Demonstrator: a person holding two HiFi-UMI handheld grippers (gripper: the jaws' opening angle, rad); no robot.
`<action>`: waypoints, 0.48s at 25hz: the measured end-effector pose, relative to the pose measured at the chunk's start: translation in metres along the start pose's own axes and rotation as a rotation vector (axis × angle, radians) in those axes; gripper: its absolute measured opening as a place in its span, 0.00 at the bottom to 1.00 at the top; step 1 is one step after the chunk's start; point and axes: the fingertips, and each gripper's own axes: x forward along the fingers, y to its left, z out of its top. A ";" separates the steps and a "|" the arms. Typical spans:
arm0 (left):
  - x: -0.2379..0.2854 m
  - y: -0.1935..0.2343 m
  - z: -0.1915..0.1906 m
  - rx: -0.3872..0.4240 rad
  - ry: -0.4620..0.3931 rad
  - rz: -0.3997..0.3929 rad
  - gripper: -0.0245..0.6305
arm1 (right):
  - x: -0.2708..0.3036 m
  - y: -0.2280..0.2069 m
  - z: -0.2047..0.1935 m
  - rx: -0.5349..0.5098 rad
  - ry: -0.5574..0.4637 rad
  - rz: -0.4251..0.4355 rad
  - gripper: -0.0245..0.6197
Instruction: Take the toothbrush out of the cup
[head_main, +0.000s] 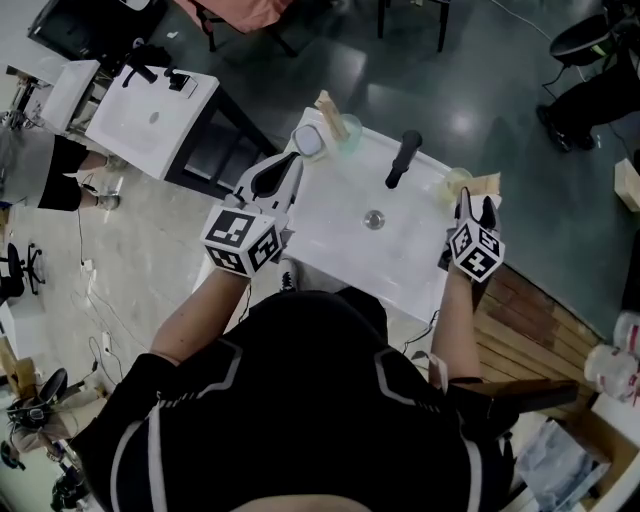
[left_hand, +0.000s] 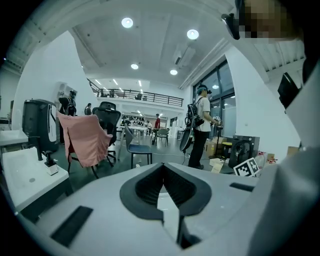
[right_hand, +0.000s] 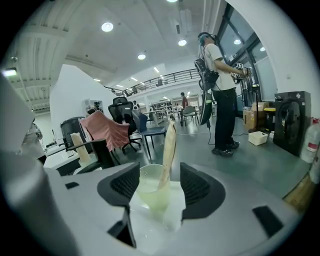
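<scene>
A pale green translucent cup (right_hand: 150, 192) stands at the right rim of a white basin (head_main: 340, 235), with a beige toothbrush (right_hand: 168, 147) upright in it. My right gripper (right_hand: 159, 175) is open, its jaws on either side of the cup and not pressing it. In the head view the cup (head_main: 457, 180) and the toothbrush (head_main: 487, 183) lie just beyond that gripper (head_main: 476, 203). My left gripper (head_main: 288, 168) is shut and empty at the basin's left edge. The left gripper view shows its jaws (left_hand: 162, 172) meeting, with open room behind.
A black faucet (head_main: 403, 158) and the drain (head_main: 374, 219) sit mid-basin. A second cup (head_main: 345, 128) with a brush (head_main: 327, 105) stands at the far left corner, beside a small grey-white block (head_main: 309, 142). Another white table (head_main: 150, 120) is on the left. A person (right_hand: 220, 90) stands beyond.
</scene>
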 end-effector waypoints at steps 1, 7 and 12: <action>-0.001 0.000 -0.001 0.001 0.002 0.007 0.04 | 0.004 -0.002 -0.001 0.005 0.002 -0.001 0.44; -0.006 0.002 -0.003 -0.005 0.009 0.043 0.04 | 0.023 -0.006 -0.009 0.022 0.023 0.015 0.43; -0.013 0.003 -0.011 -0.008 0.018 0.068 0.04 | 0.028 -0.008 -0.006 0.034 0.003 0.040 0.33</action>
